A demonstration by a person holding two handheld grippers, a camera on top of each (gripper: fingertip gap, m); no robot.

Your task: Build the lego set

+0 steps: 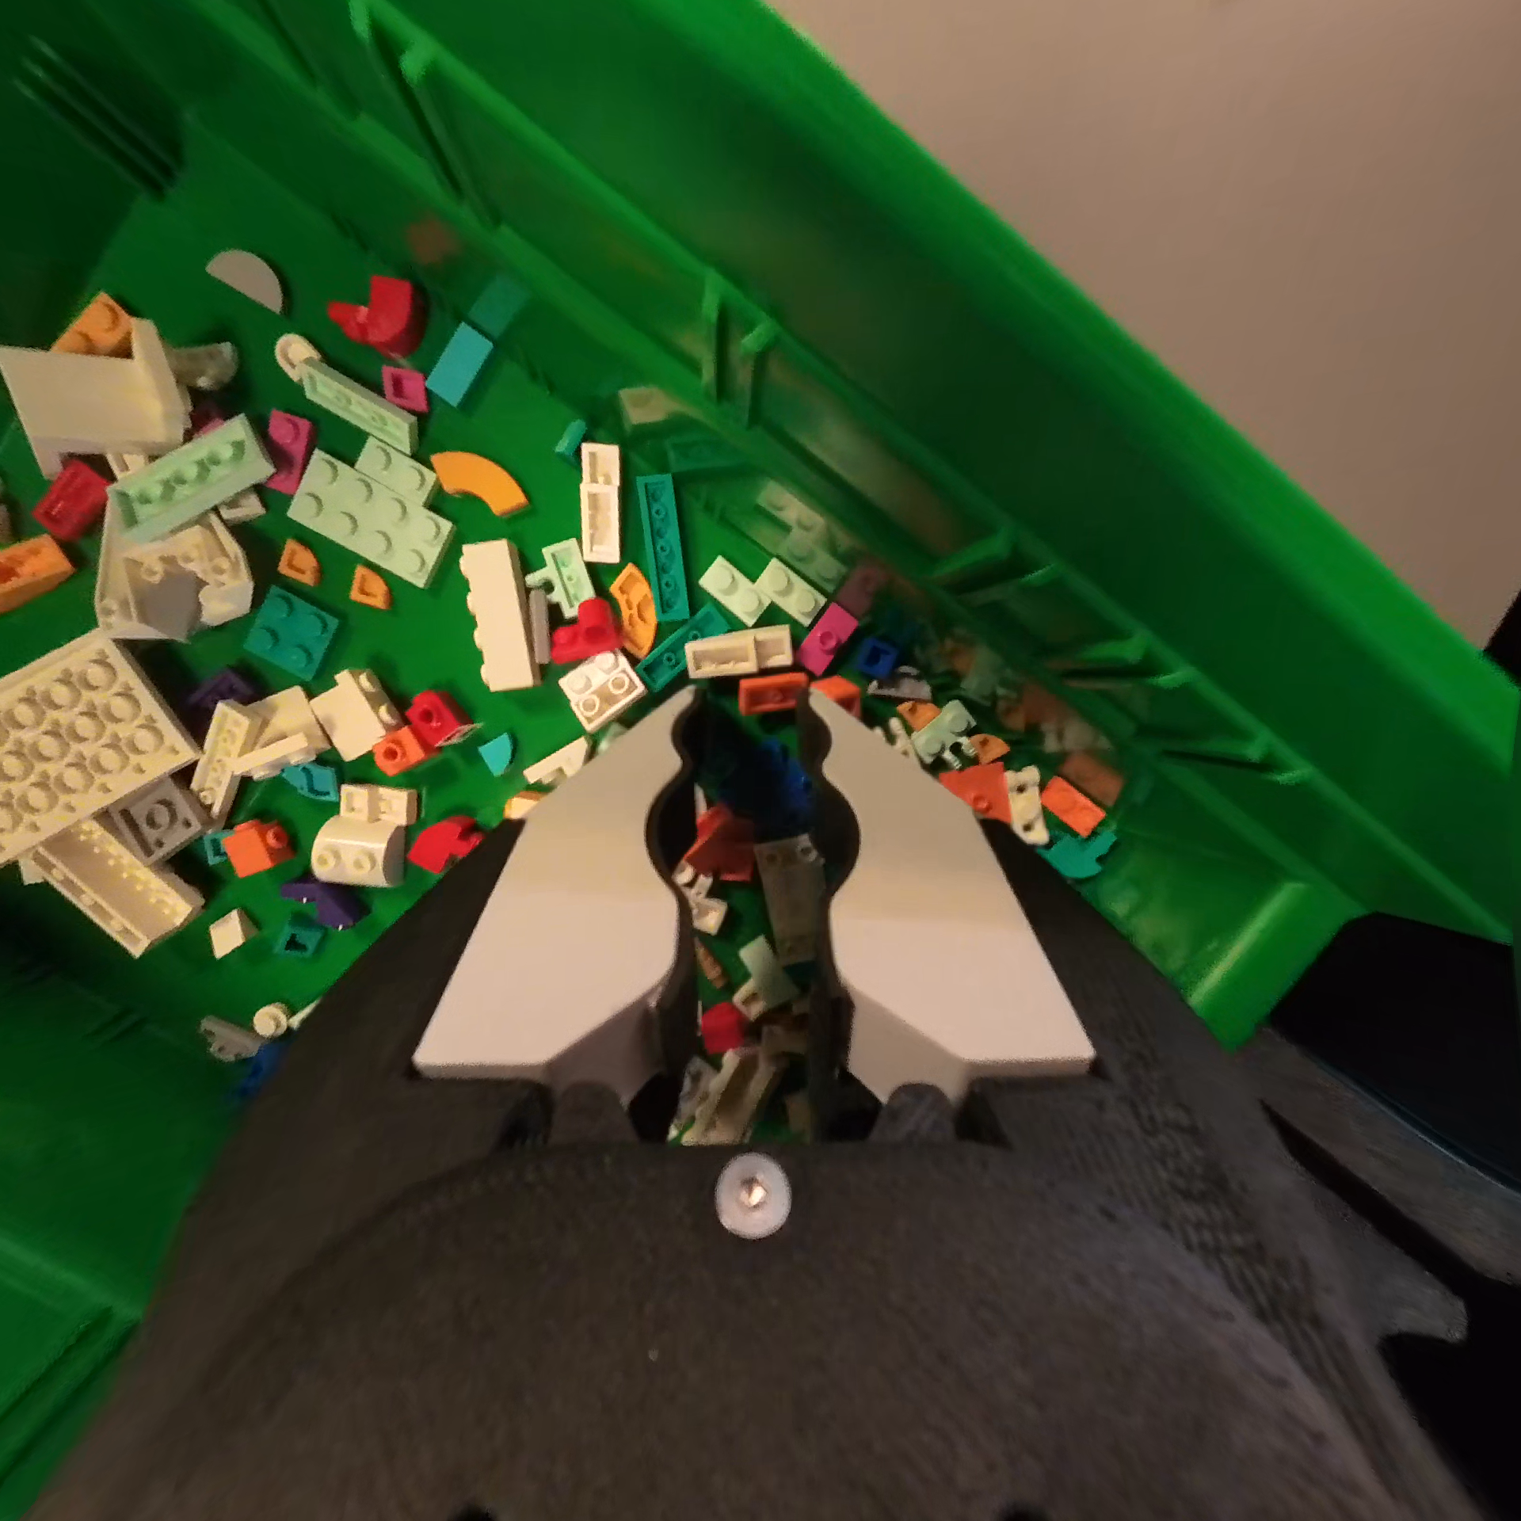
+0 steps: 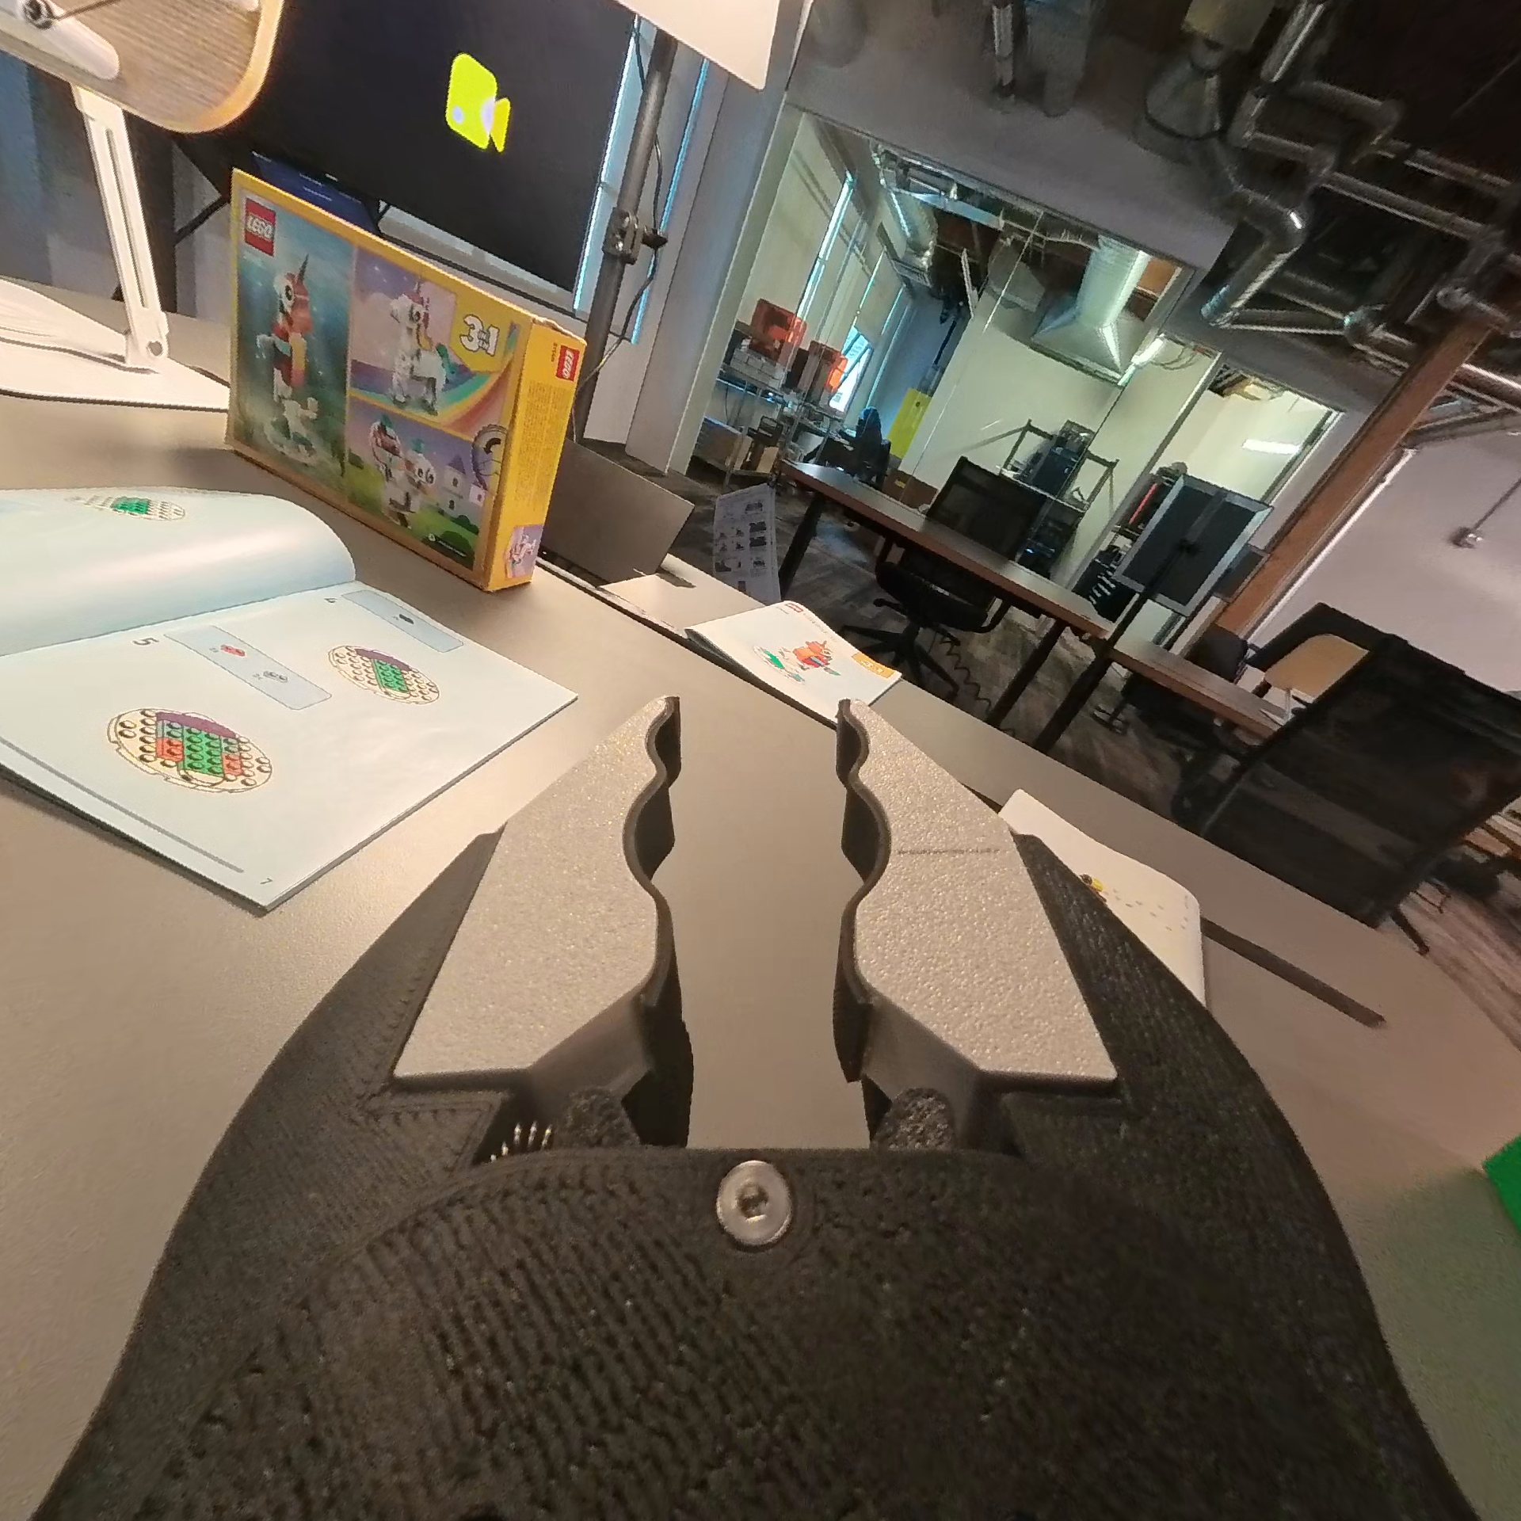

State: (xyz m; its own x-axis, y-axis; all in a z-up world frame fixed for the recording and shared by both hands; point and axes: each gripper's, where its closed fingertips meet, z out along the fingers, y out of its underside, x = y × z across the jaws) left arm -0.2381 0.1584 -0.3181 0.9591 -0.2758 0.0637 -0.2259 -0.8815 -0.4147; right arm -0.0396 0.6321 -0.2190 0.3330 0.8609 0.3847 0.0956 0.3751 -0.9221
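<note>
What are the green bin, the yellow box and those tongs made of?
Green bin: glossy moulded plastic, judging by its ribbed walls. Yellow box: printed cardboard, with folded edges. Right tongs: probably printed plastic; black body shows layered lines, grey fingers look grainy and matte.

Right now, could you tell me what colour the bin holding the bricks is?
Bright green bin, clearest in the left wrist view.

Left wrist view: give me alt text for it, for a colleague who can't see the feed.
The left claw, open and empty, points down into a green plastic bin scattered with loose Lego pieces in white, mint, teal, red, orange and magenta. Its tips sit above an orange plate near the bin's ribbed wall.
</note>
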